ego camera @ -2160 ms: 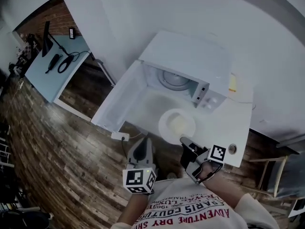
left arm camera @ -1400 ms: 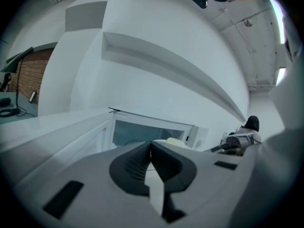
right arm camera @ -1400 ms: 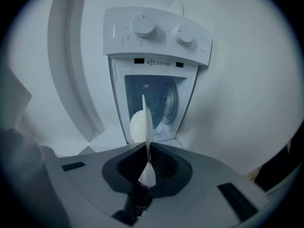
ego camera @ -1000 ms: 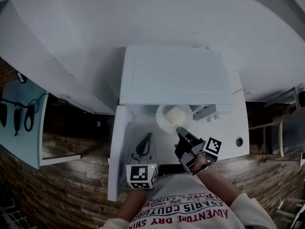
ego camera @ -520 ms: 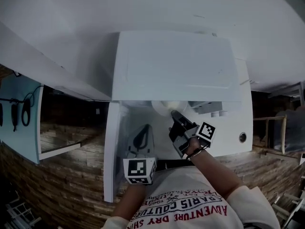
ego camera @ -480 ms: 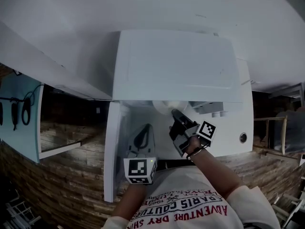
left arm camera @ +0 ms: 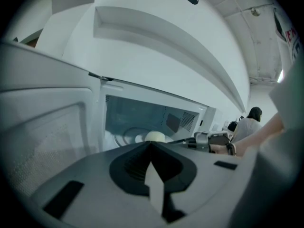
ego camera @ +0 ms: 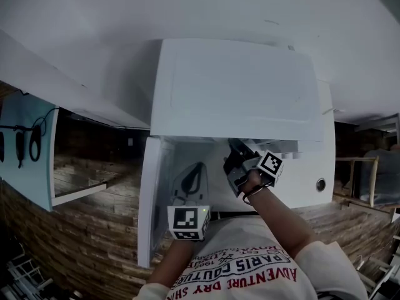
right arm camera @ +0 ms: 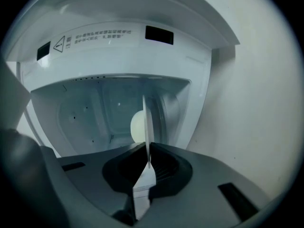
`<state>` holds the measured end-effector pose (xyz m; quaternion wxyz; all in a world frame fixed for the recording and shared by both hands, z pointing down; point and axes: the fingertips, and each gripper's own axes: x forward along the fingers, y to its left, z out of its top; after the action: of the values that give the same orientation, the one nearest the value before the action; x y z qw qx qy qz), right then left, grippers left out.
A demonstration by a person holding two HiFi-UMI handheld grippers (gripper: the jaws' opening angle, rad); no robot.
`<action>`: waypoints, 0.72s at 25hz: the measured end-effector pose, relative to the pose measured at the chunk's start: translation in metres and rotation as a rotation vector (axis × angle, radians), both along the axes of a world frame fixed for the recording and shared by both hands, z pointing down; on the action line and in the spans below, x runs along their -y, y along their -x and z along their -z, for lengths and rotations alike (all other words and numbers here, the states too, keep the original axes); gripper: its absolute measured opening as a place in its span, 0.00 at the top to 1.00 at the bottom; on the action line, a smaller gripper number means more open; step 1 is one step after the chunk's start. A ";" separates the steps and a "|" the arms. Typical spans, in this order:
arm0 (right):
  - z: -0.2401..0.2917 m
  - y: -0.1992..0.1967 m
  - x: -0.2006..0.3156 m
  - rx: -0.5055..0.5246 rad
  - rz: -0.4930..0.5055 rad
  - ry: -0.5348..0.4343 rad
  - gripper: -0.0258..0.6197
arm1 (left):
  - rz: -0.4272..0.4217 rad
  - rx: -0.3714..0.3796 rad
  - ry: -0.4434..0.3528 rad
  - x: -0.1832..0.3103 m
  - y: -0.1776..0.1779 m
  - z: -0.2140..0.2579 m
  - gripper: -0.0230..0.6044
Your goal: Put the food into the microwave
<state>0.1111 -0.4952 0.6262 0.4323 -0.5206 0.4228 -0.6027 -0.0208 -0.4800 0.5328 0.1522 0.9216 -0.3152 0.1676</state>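
Head view: we see the microwave (ego camera: 237,92) from above, its door (ego camera: 153,192) swung open beside the left gripper (ego camera: 194,170); the right gripper (ego camera: 234,149) reaches under the top's front edge, which hides its load
Right gripper view: only here we see the plate (right arm camera: 145,122) edge-on, running straight ahead from between the jaws into the cavity
Left gripper view: the pale food (left arm camera: 155,137) shows side-on in the cavity mouth, ahead of these jaws
Left jaws: closed together, nothing between them, touching nothing
Right jaws: narrow, clamped on the plate's rim
Food: on the plate, just ahead of the right jaws, within the microwave's opening
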 end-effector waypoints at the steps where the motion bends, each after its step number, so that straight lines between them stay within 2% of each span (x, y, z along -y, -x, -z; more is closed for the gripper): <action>1: -0.002 -0.001 0.002 -0.003 -0.001 0.002 0.92 | 0.005 -0.001 -0.001 0.003 0.000 0.000 0.95; 8: -0.003 -0.005 0.019 -0.064 0.015 0.029 0.92 | 0.008 0.002 0.007 0.008 -0.001 -0.001 0.95; 14: 0.012 -0.001 0.029 -0.087 0.053 -0.041 0.91 | 0.025 -0.001 0.005 0.012 0.002 -0.002 0.95; 16: 0.016 0.005 0.031 -0.133 0.108 -0.063 0.90 | 0.029 -0.002 0.007 0.014 0.003 -0.002 0.95; 17: 0.018 0.010 0.031 -0.176 0.157 -0.066 0.86 | 0.032 -0.003 0.009 0.015 0.004 -0.003 0.95; 18: 0.019 0.016 0.031 -0.226 0.209 -0.066 0.78 | 0.034 -0.004 0.011 0.016 0.004 -0.003 0.96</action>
<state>0.0955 -0.5266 0.6067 0.3337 -0.5238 0.5402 -0.5678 -0.0250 -0.4962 0.5354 0.1606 0.9155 -0.3299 0.1650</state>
